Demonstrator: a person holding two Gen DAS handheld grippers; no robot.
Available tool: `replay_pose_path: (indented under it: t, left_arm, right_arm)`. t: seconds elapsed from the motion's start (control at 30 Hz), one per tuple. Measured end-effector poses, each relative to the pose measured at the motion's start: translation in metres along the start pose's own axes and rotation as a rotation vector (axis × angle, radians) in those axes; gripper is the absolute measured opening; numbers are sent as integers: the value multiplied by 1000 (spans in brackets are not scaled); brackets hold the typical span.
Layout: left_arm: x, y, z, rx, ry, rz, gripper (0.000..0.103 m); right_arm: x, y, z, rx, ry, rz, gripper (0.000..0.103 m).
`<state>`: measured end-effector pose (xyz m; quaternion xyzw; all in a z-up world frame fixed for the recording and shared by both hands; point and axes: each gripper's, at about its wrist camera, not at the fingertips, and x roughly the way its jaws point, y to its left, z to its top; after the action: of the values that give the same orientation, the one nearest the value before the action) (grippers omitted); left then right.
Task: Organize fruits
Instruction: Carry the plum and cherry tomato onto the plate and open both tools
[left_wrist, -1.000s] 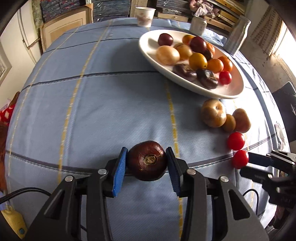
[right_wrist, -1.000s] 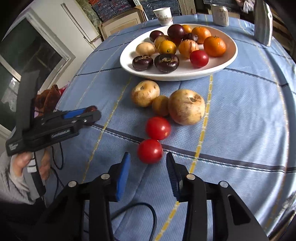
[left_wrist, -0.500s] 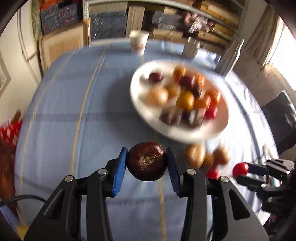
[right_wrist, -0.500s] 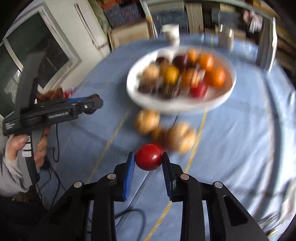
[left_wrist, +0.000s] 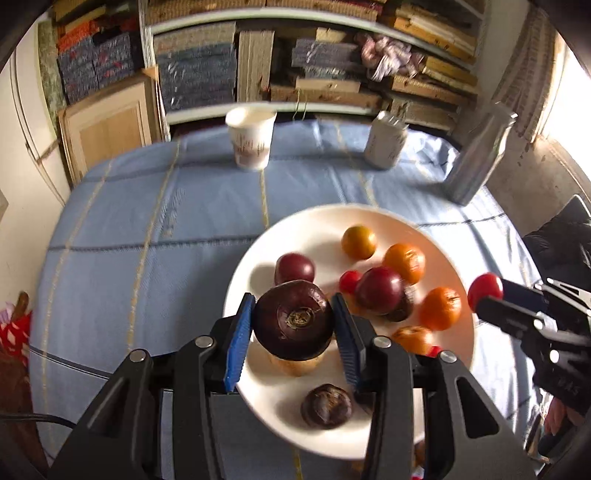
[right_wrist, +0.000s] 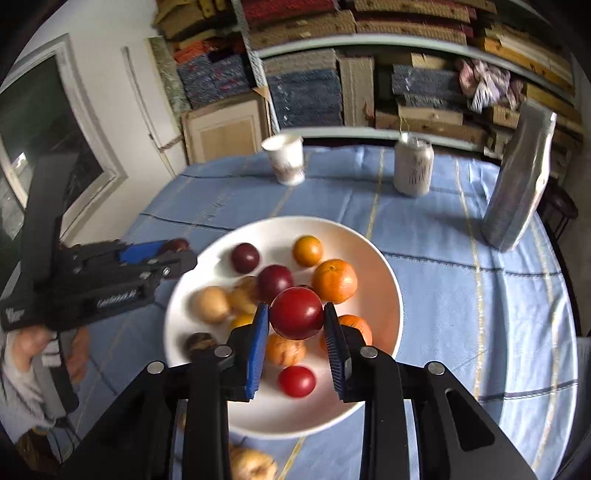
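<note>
My left gripper (left_wrist: 293, 326) is shut on a dark purple round fruit (left_wrist: 293, 325) and hangs above the near left part of the white plate (left_wrist: 317, 221). My right gripper (right_wrist: 297, 321) is shut on a red tomato (right_wrist: 297, 313), held above the middle of the same plate (right_wrist: 373, 251). Each gripper shows in the other's view: the right one (left_wrist: 485, 291) with its tomato at the plate's right rim, the left one (right_wrist: 177, 251) at the plate's left rim. The plate holds several oranges, plums, tomatoes and brown fruits.
A paper cup (left_wrist: 251, 138), a can (left_wrist: 384, 142) and a metal bottle (left_wrist: 478, 158) stand at the back of the blue-clothed table (left_wrist: 147, 236). A brown fruit (right_wrist: 255, 463) lies on the cloth before the plate. A hand (right_wrist: 26, 349) holds the left gripper. Shelves fill the background.
The right gripper closed on a red tomato from the cloth and lifted it. Both grippers rose and travelled forward with their fruits, from the near cloth to above the plate.
</note>
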<state>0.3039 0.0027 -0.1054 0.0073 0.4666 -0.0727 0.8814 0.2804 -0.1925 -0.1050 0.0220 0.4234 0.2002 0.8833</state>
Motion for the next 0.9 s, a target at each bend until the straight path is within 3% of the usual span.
replay_pose_path:
  t: [0.17,0.3,0.43,0.53,0.67,0.73,0.77,0.9]
  left_arm:
    - [35,13,-8,-43,62,-12,41]
    - [45,16,-9,-54,65,-13,42]
    - [46,16,-6,-66,63,-11,49]
    - [36,16,-7,-84,48,-9,64]
    - [11,17,-13,-78,18,4,64]
    - [-5,18,-21,-80,8,2,70]
    - [-11,18,-25,-79,2,7,72]
    - [-32,14,-52,-75,10,15,72]
  right_arm:
    - [32,-4,-1,15,55,9,30]
    - [44,-7,-5,17,63,1,30]
    - [45,-8,-3,30,66,10,31]
    - [34,-7,-1,33,50,18,31]
    - [-1,-2,2,20,-19,13,33]
    - [-20,0,2,26,-52,12,49]
    - [-26,1,2,25,-64,8,51]
    - [-43,6,4,16,-102,-5,51]
